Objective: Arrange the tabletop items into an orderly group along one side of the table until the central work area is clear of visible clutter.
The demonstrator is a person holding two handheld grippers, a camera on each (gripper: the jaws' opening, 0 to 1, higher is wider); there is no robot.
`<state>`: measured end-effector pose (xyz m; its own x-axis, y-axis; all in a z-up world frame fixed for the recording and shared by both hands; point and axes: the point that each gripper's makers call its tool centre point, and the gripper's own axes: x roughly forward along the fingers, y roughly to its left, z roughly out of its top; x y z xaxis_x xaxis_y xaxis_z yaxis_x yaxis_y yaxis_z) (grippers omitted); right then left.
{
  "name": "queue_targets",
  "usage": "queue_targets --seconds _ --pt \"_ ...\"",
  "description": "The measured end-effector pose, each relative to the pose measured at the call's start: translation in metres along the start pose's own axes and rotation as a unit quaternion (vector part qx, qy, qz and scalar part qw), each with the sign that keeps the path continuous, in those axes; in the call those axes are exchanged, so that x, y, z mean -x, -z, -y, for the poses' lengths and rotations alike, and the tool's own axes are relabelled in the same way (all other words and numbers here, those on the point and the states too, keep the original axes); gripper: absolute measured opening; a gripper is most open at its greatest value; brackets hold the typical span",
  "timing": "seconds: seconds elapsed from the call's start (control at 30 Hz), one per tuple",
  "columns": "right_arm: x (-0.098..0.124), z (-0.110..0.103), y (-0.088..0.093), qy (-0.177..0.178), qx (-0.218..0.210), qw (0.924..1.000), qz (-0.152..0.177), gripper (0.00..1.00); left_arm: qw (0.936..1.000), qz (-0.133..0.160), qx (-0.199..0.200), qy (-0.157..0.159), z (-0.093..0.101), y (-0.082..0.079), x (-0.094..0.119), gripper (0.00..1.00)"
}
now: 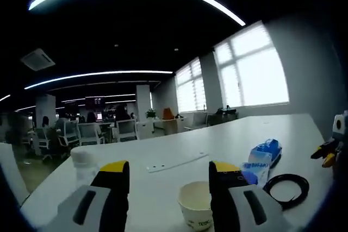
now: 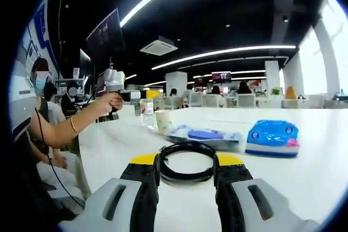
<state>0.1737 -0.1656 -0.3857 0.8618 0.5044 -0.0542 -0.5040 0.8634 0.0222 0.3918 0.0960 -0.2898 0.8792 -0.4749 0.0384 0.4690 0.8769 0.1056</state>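
Left gripper view: the left gripper (image 1: 168, 180) stands wide, holding nothing, above a paper cup (image 1: 197, 204) near the table (image 1: 283, 129) edge. Right gripper view: the right gripper (image 2: 186, 168) brackets a black cable coil (image 2: 186, 161); contact cannot be told. Wipes packs (image 2: 205, 136) lie long axis crosswise mid-table, so clearing seems barely begun.

My fingers (image 1: 116, 180) stand apart over the white bench (image 1: 239, 129). A paper cup (image 1: 196, 204) sits between them, hard against the right one. Beyond the cup lies a flat white strip (image 1: 176, 162); right of the cup, a blue-and-white packet (image 1: 262, 158) and a black cable loop (image 1: 286, 188).
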Motion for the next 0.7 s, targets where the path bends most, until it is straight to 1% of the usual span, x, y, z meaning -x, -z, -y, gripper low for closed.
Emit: queue_targets --seconds 0.07,0.23,0.27,0.37,0.47,0.57,0.6,0.7 --pt "-0.001 0.0 0.001 0.0 -0.001 1.0 -0.001 0.37 0.9999 0.007 -0.008 -0.005 -0.005 -0.008 0.002 0.58" --pt "-0.005 -0.003 0.0 -0.003 0.0 1.0 -0.001 0.37 0.9996 0.009 -0.022 -0.012 -0.013 -0.016 0.004 0.58" --pt "-0.006 -0.004 -0.001 -0.004 0.0 1.0 -0.001 0.37 0.9995 0.01 -0.025 -0.018 -0.018 -0.017 0.005 0.58" --pt "-0.008 -0.006 -0.003 -0.006 0.003 1.0 0.0 0.37 0.999 0.009 -0.035 -0.027 -0.026 -0.019 0.005 0.58" --pt "-0.01 -0.005 -0.004 -0.006 0.004 1.0 0.001 0.37 0.9988 0.012 -0.035 -0.032 -0.034 -0.02 0.005 0.52" --pt "-0.012 -0.005 -0.004 -0.006 0.004 1.0 0.0 0.37 0.9985 0.015 -0.038 -0.038 -0.037 -0.023 0.005 0.52" --pt "-0.012 -0.005 -0.005 -0.007 0.003 1.0 0.001 0.37 0.9984 0.011 -0.039 -0.04 -0.04 -0.024 0.004 0.52" --pt "-0.014 -0.006 -0.004 -0.008 0.003 1.0 0.0 0.37 0.9982 0.013 -0.043 -0.04 -0.041 -0.029 0.004 0.52"
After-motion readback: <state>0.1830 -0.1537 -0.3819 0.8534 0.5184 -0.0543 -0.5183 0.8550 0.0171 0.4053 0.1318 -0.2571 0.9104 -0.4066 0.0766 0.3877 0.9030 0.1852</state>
